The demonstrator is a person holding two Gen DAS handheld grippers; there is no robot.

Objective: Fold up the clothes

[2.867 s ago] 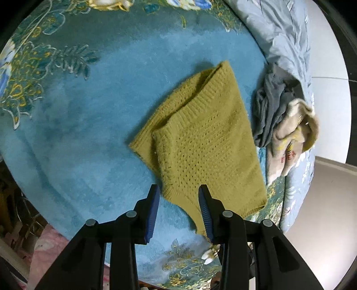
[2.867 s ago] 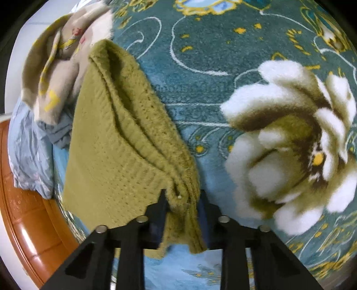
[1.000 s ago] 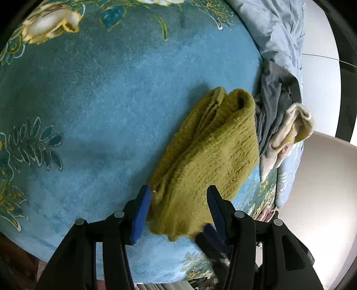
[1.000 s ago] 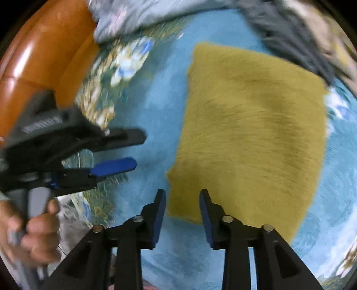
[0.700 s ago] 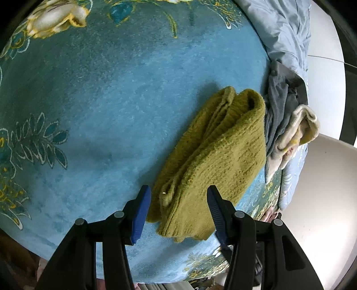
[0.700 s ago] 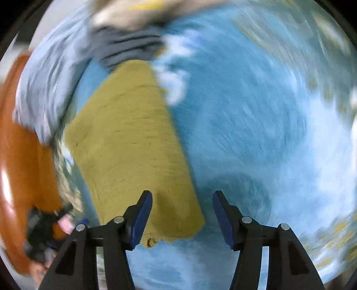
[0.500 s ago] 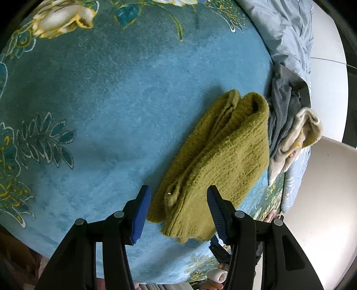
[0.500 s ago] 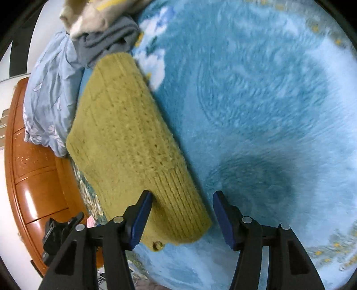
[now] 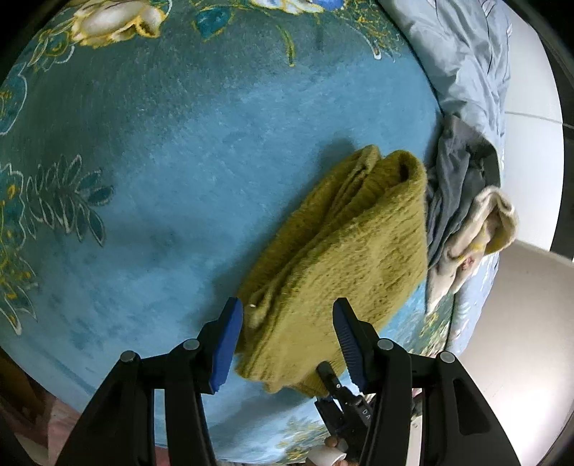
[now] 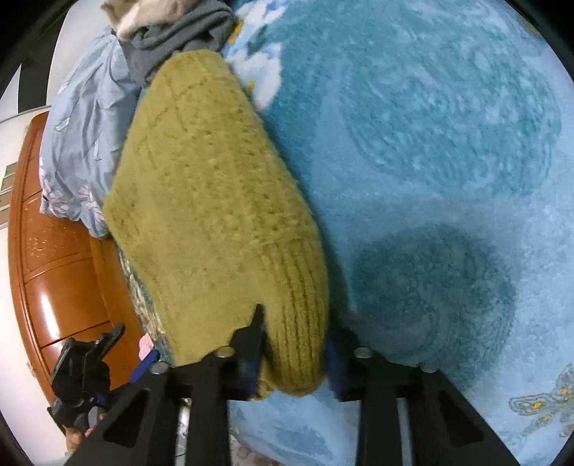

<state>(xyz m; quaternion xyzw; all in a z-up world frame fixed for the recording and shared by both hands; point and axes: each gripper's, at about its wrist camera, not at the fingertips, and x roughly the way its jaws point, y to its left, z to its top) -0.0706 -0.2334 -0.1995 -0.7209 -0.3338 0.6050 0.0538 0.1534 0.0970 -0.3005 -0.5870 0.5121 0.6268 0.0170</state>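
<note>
1. Sweater (image 10: 215,222), an olive-yellow knit already folded into a thick pad, lies on the blue floral blanket (image 10: 430,143); its ribbed near end sits directly between the fingers of the right gripper (image 10: 292,353), so this gripper is the one on the garment.
2. Right gripper state: the jaws are closing, with the ribbed hem bundle between them. The left finger is pressed into the knit and the right finger sits at the bundle's outer edge. The view is blurred here, so a full clamp cannot be confirmed, but contact on both sides appears made.
3. Long axis: from the right gripper, the sweater runs away and up to the left, toward the grey garment (image 10: 179,32) and the pale blue quilt (image 10: 86,118) at its far end.
4. Left gripper (image 9: 287,344) state: the jaws stand about half open and hold nothing. In the left wrist view, the sweater's (image 9: 344,243) near corner lies between and below the blue pads (image 9: 224,344), without visible pad contact.
5. Relative to the sweater, the left gripper is at the near end on the side facing open blanket (image 9: 179,161); the right gripper tip (image 9: 333,383) shows just beside it, at the near edge.
6. Judgement: the next move likely depends on the right grip holding all layers of the hem.
</note>
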